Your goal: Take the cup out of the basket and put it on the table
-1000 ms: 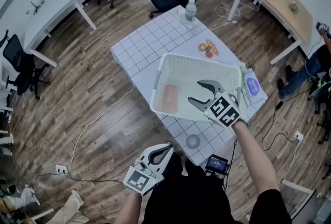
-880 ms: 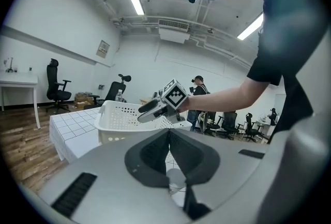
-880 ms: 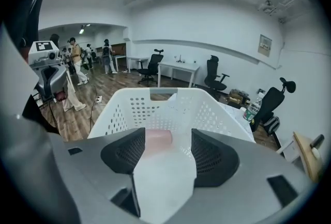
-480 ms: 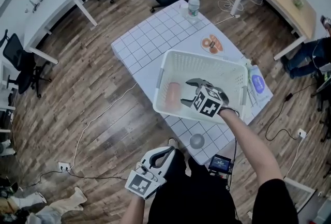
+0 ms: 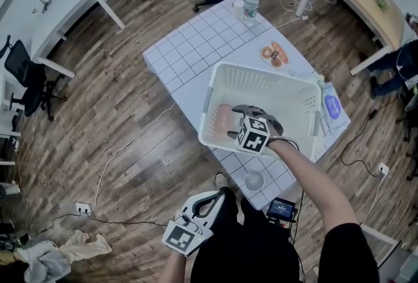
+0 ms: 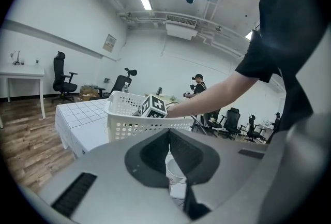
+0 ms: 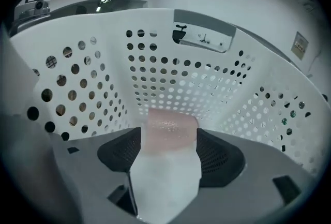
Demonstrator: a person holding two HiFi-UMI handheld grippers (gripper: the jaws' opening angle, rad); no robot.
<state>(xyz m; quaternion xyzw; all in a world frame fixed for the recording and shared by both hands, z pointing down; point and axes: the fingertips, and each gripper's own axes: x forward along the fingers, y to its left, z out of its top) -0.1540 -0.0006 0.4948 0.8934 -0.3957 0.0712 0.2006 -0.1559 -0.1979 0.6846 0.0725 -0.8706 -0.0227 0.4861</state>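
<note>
Left gripper (image 5: 217, 194) held low, off the near edge of the desk (image 5: 189, 53), away from everything on it; its jaws are closed together with nothing between them, as the left gripper view confirms (image 6: 168, 137). The desk carries a white gridded cloth. White perforated basket (image 5: 261, 72) stands on the near half of the desk, reaching toward the right edge. Pink cup (image 5: 224, 119) lies on its side on the basket floor, at the basket's left end. Right gripper (image 5: 230, 122) is down inside the basket, angled steeply; its jaws have just been opening and stand wide, one on each side of the cup (image 7: 168, 125), pads close beside it but not pressing. Small gray round object (image 5: 253, 180) sits at the desk's near edge, in front of the basket. Water bottle (image 5: 251, 4) stands at the far corner. Plate of food (image 5: 275, 55) lies by the right edge, beyond the basket.
</note>
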